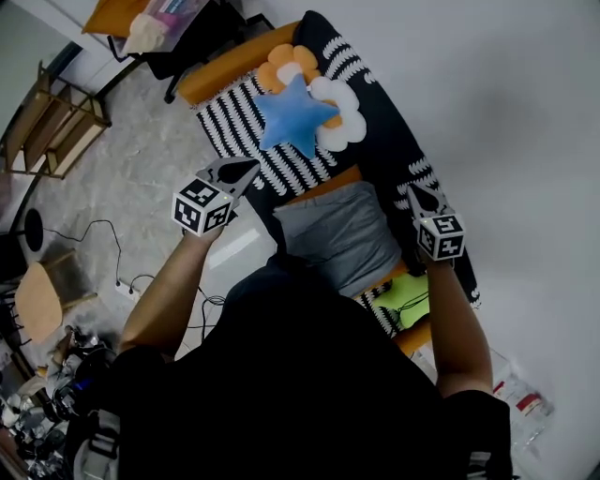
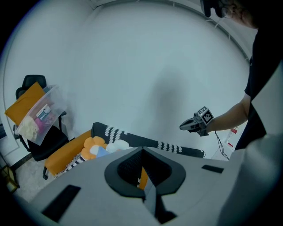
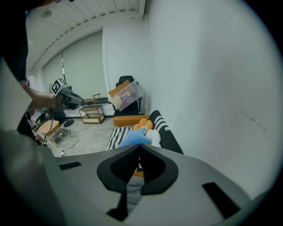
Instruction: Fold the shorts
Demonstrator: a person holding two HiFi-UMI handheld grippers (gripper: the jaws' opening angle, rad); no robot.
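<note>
Grey shorts (image 1: 333,234) lie flat on the seat of an orange sofa (image 1: 220,75) draped with a black-and-white striped cover (image 1: 234,127). My left gripper (image 1: 244,171) hovers over the sofa's front edge, left of the shorts, jaws shut and empty. On the other side, my right gripper (image 1: 412,190) is held above the dark backrest, right of the shorts, also shut with nothing in it. Each gripper shows in the other's view: the right gripper (image 2: 183,126) and the left gripper (image 3: 75,100). A strip of the grey shorts (image 3: 131,193) shows below the right gripper's jaws.
A blue star pillow (image 1: 292,117) and an orange-and-white flower cushion (image 1: 336,122) lie beyond the shorts. A bright green item (image 1: 408,292) sits at the sofa's near end. On the floor stand a chair with a plastic box (image 1: 164,23), a wooden shelf (image 1: 56,122), a stool (image 1: 42,300) and cables (image 1: 103,234).
</note>
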